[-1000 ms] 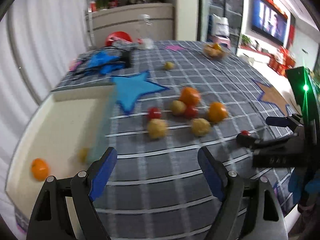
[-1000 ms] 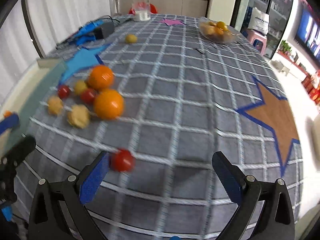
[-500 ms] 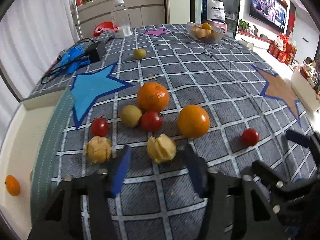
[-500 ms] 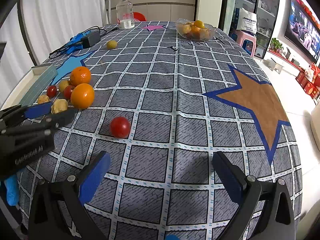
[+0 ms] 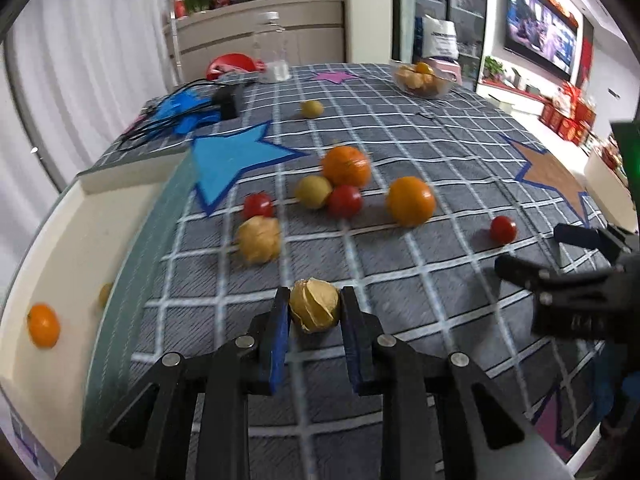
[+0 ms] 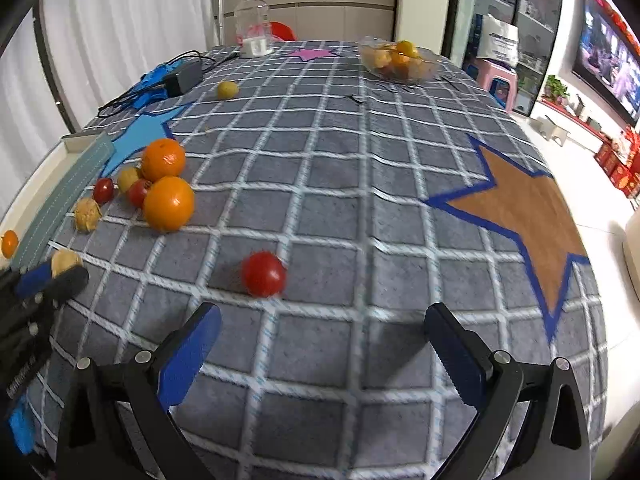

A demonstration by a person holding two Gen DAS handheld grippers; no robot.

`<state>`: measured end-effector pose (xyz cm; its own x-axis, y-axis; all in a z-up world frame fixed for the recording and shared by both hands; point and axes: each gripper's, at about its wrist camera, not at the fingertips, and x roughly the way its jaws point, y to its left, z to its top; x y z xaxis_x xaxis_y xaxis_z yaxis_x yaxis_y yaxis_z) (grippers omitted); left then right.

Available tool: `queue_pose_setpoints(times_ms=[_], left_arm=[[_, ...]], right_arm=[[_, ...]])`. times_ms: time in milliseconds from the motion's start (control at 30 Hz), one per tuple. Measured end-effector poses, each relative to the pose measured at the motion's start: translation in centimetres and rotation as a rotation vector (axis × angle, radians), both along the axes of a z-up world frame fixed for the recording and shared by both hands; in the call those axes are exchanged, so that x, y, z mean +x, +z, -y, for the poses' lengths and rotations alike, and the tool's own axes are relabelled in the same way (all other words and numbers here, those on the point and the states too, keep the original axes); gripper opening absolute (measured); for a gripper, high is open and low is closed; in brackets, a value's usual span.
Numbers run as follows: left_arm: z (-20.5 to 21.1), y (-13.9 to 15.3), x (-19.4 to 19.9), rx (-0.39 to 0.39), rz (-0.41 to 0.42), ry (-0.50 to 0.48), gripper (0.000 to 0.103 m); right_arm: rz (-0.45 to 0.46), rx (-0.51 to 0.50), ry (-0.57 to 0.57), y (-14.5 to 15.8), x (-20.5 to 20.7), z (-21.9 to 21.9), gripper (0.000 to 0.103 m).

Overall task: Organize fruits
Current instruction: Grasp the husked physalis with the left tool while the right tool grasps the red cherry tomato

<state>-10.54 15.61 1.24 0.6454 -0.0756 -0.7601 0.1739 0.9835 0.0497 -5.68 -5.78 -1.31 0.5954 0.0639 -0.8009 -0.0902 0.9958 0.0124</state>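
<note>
Left claw (image 5: 314,312) pinches a husked fruit (image 5: 315,309) on the counter (image 5: 440,128), right claw (image 6: 320,340) gapes empty near a tomato (image 6: 263,274); seemingly only one small orange (image 5: 43,325) sits in the tray (image 5: 72,248), most fruit unsorted.

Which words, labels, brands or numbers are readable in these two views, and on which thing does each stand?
No text can be read with certainty.
White bag: dark printed band, too blurred.
Left gripper: white lettering on its body, too blurred.
Right gripper: pale letters on its body, too blurred.
Television: no legible text.
</note>
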Motion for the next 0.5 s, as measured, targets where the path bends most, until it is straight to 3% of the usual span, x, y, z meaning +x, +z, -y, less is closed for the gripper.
queue_pose_setpoints(times_ms=[100,167,233,300,500], left_arm=[[-0.6,-0.6,0.0,-0.019,-0.008,0.011,0.027],[-0.7,-0.6,-0.1,-0.017,0.003,0.014,0.027],[-0.5,-0.7,-0.3,-0.009,0.022,0.011,0.027],[-0.4,-0.7,-0.4,0.001,0.036,0.011,0.027],[-1.2,-0.8,-0.2,-0.052,0.028,0.01,0.028]], right_arm=[[-0.001,-0.009,0.018,0.1,0.9,-1.0,0.101],[0.016,-0.023,0.027,0.2,0.9,-1.5,0.086],[0.037,-0.019,0.031,0.6,0.6,-1.8,0.044],[0.042,-0.007,0.032,0.8,0.5,-1.9,0.026],[0.07,0.098,0.018,0.9,-0.1,-0.9,0.026]])
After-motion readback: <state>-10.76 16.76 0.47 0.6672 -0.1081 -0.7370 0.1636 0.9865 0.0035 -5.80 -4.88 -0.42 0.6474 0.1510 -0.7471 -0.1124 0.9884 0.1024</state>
